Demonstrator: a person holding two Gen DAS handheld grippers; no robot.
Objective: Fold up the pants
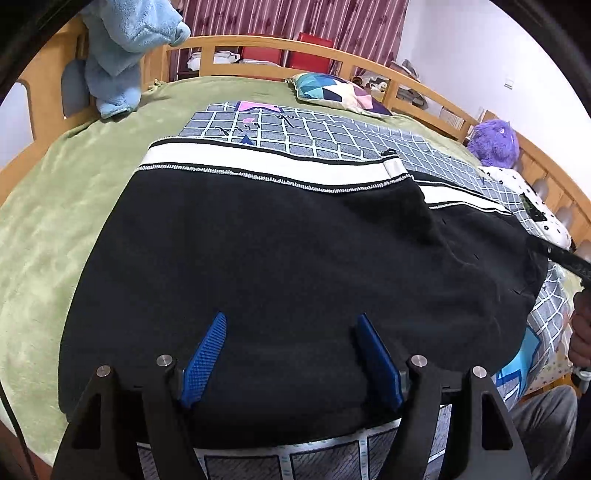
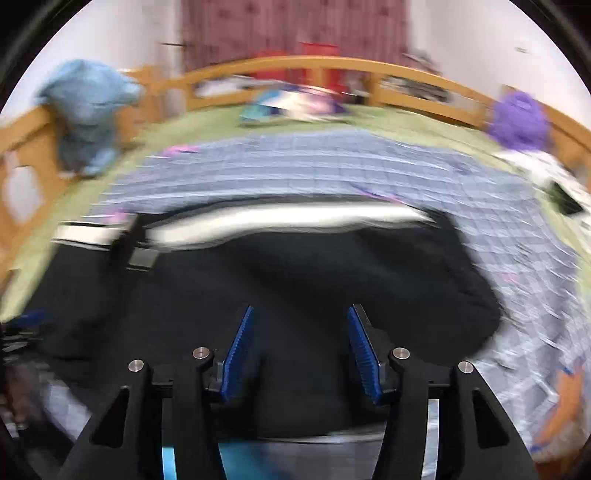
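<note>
Bedroom, wooden bed rail (image 1: 258, 42) curving round a green blanket (image 1: 48, 221), maroon curtain (image 1: 295, 18) behind. On the blanket a grey checked quilt (image 1: 332, 136) with pink and blue printed patches; some scribbled marks near its far edge, too small to read. No containers or legible labels anywhere.

Black pants (image 1: 277, 258) spread flat across the quilt, folded over, white waistband (image 1: 258, 162) with stitched edge lying along the far side. In the right wrist view the same pants (image 2: 314, 280) heavily blurred, white band across the top.

Left gripper (image 1: 291, 317) low over the near part of the pants, blue pads (image 1: 207, 354) well apart, nothing between them. Right gripper (image 2: 300, 308) likewise over the black cloth, jaws apart, nothing clamped.

Around: light blue plush toy (image 1: 122, 48) draped over the rail at far left, patterned pillow (image 1: 332, 88) at the far edge, purple fuzzy toy (image 1: 495, 140) at right beside a white dotted cloth (image 1: 532, 199). Red chairs (image 1: 310, 48) beyond the rail. At the right edge of the left view, a hand (image 1: 581, 332) and a dark part of the other gripper.
</note>
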